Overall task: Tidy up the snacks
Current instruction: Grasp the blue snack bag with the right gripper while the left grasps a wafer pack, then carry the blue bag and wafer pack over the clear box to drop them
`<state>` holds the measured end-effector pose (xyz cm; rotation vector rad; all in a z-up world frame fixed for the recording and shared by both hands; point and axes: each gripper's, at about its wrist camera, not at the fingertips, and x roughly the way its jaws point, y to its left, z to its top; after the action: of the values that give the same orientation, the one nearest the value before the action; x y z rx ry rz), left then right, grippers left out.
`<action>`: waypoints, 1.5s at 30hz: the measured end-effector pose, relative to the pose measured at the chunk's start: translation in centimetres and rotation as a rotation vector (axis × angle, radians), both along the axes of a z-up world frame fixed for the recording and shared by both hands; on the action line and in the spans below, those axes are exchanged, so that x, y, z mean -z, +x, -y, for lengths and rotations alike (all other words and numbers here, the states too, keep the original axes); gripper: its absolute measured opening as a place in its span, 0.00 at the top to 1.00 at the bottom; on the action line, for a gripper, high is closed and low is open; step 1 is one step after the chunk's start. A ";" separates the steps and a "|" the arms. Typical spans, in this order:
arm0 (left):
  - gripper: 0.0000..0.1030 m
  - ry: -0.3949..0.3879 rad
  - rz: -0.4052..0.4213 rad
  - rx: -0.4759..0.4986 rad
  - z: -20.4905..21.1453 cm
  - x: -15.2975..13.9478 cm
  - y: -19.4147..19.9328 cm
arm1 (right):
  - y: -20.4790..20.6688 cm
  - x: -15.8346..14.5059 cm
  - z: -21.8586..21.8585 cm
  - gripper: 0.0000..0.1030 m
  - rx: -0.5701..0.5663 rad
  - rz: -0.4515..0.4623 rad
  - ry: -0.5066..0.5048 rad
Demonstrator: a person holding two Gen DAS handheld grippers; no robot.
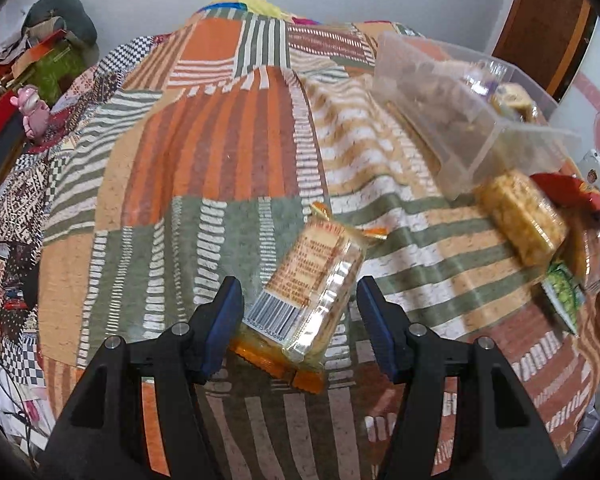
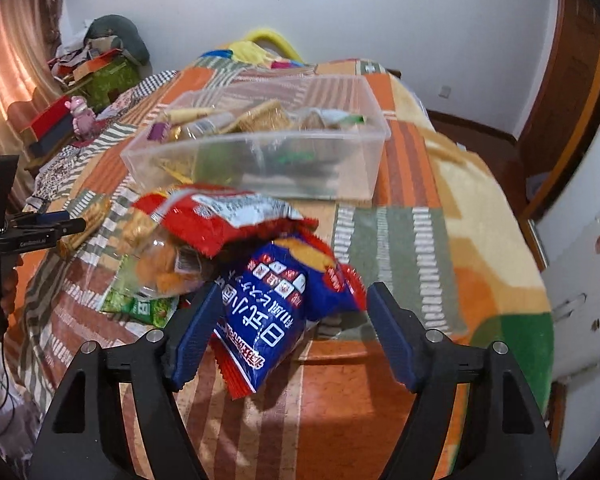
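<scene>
On bedspread (image 1: 228, 128) | left gripper (image 1: 298, 312) released | right gripper (image 2: 288, 328) released | bin (image 2: 260, 168) contents blurred

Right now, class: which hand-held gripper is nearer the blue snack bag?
Right. The right hand-held gripper straddles the blue snack bag; the left hand-held gripper straddles a clear biscuit pack farther left.

Your left tool (image 1: 300, 320): tilted downward, jaws apart. Your right tool (image 2: 288, 332): tilted downward, jaws apart, gripping nothing.
</scene>
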<state>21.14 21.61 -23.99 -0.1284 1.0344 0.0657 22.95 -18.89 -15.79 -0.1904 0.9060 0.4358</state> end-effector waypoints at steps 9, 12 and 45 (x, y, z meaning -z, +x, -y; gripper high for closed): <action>0.60 -0.020 0.014 -0.005 0.5 1.1 0.0 | 0.7 1.1 -1.2 0.16 0.029 0.005 -0.006; 0.67 -0.023 0.014 0.003 1.1 0.9 -0.1 | 0.7 1.4 -1.2 0.13 0.038 0.012 -0.011; 0.67 -0.046 0.242 0.063 10.7 -10.8 -0.4 | 0.5 -2.3 4.8 0.62 0.066 0.094 0.153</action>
<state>20.72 10.93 -13.20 -0.1412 0.7978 -0.0305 23.50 -23.70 -13.46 -0.0403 0.7811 0.4297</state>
